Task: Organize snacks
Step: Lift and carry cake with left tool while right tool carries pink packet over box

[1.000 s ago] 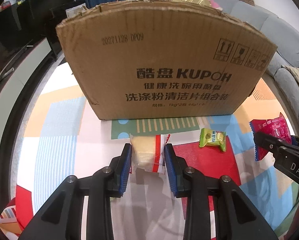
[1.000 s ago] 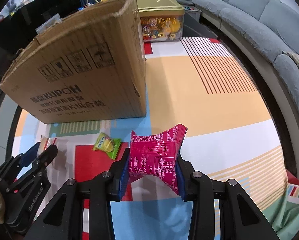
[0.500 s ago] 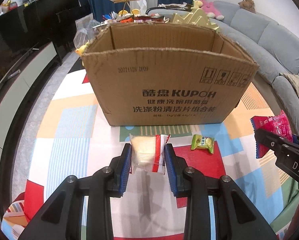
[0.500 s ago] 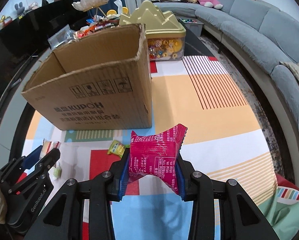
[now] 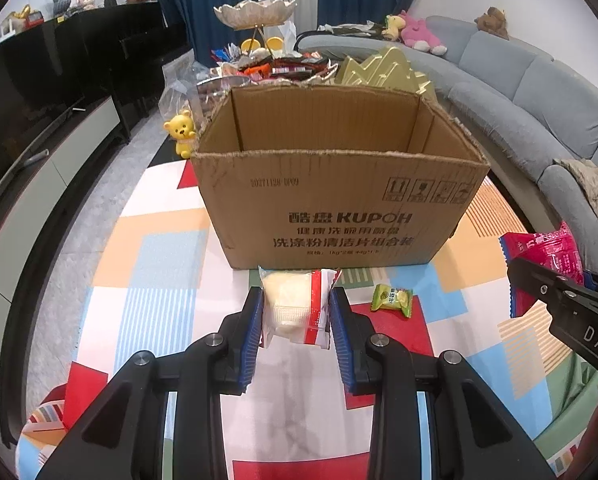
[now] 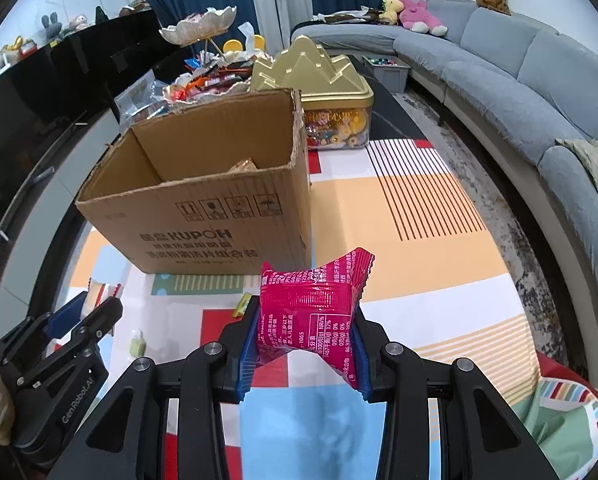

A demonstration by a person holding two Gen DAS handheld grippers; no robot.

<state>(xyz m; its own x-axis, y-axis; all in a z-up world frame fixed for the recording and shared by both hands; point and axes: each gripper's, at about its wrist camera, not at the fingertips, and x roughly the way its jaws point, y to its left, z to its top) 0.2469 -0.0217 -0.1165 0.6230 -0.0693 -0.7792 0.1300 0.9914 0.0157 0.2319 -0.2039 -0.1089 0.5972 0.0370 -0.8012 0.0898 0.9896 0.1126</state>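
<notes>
My left gripper (image 5: 297, 312) is shut on a clear-and-red snack pack (image 5: 295, 304) with a pale cake inside, held above the patterned tablecloth. In front of it stands an open cardboard box (image 5: 339, 208) with its top open. My right gripper (image 6: 304, 320) is shut on a crinkled magenta snack packet (image 6: 311, 304), and it shows at the right edge of the left wrist view (image 5: 547, 284). The box (image 6: 203, 216) lies ahead and to the left of the right gripper, with one snack (image 6: 243, 165) visible inside. A green candy (image 5: 392, 299) lies on the cloth near the box.
Behind the box are a gold mountain-shaped tin (image 6: 319, 80), a heap of snacks (image 6: 203, 80) under a shell-shaped dish (image 5: 255, 14), and a yellow bear figure (image 5: 181, 132). A grey sofa (image 6: 519, 80) curves along the right. A black cabinet (image 5: 59, 72) runs on the left.
Both grippers have risen with their snacks still held. The box now appears lower and farther, so its open top and inner walls show.
</notes>
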